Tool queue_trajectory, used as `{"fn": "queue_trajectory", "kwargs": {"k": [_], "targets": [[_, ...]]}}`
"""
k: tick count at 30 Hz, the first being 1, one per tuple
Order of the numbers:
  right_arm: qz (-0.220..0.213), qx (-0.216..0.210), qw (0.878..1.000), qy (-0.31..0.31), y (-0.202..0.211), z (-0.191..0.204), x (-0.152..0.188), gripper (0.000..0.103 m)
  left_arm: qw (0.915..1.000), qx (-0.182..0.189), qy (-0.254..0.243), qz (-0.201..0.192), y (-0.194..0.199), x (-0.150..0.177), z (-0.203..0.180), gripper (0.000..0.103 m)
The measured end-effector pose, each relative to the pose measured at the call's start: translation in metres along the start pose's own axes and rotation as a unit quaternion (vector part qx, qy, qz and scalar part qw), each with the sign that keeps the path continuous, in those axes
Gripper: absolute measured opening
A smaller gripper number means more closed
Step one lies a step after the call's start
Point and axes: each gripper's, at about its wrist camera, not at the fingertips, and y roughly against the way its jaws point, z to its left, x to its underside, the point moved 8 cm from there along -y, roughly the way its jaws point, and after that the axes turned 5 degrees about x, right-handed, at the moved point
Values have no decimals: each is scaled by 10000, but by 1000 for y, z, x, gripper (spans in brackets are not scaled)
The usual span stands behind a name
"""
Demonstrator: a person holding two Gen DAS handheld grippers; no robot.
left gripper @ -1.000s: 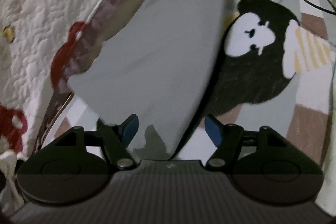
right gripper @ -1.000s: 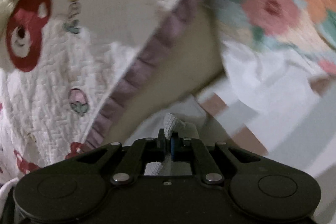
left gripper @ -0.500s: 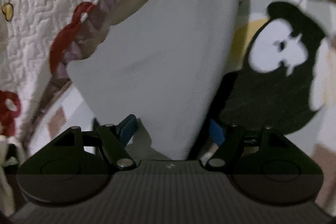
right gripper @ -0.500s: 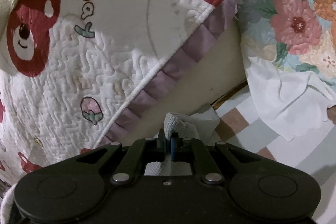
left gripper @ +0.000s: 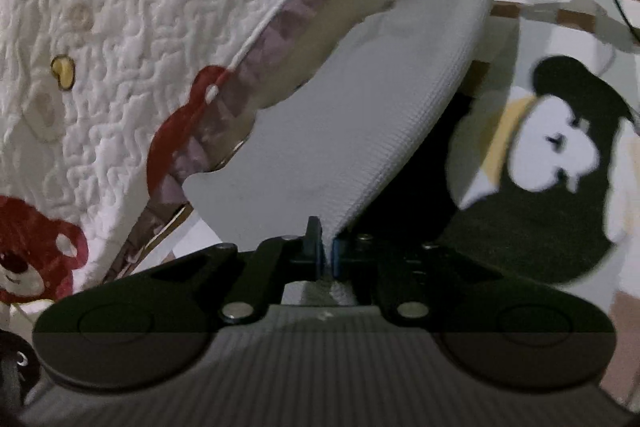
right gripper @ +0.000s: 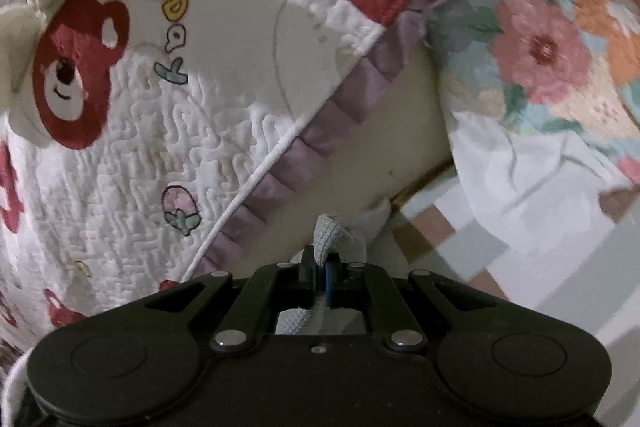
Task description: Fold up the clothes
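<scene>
Where tongs (right gripper: 321, 269) clamp cloth (right gripper: 334, 235), "HAPPY DAY" quilt (right gripper: 172, 27).

One grey ribbed garment (left gripper: 360, 115). One white quilted bedspread (right gripper: 160, 131), showing two red bear faces in the right wrist view (a third peeks in at the left wrist view's edge). One floral quilt (right gripper: 540, 47). One penguin-print mat (left gripper: 560, 155). One crumpled white cloth (right gripper: 520, 179).
</scene>
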Motion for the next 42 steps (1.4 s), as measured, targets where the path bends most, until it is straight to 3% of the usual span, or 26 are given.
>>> {"fn": "queue_trajectory", "kwargs": {"k": [2,4,8,14,19,23,27,29,32,34,37,42], "targets": [[-26,67,9999,136,15,-5,10,6,9991,-105,-406,0,9,-4,-3,5],[29,65,9999,113,26,-10,16,6,9987,-94,-503,-42,21,-8,0,5],[132,-11,9998,-119,47,-21,27,5,9996,-37,-278,-93,49,-7,2,5],[430,247,9987,-130,77,-24,70,5,9988,50,-400,280,87,21,-27,4],[646,170,9975,-213,111,-24,97,5,9990,240,-16,373,126,39,-33,0],[878,235,9953,-332,126,-35,121,5,9987,317,156,362,130,53,-32,0],[979,390,9939,-340,107,-44,128,5,9966,577,351,461,111,75,-42,0],[926,358,9943,-381,103,-40,125,5,9959,717,361,405,110,82,-50,4],[875,281,9954,-286,100,-31,115,5,9958,849,-73,348,111,88,-64,10],[821,242,9962,-150,96,-23,105,5,9953,798,-372,412,104,94,-71,28],[726,163,9972,-17,90,-12,88,5,9935,739,-709,495,90,101,-77,43],[677,45,9976,109,77,6,66,5,9905,765,-1020,521,72,102,-85,45]]}}
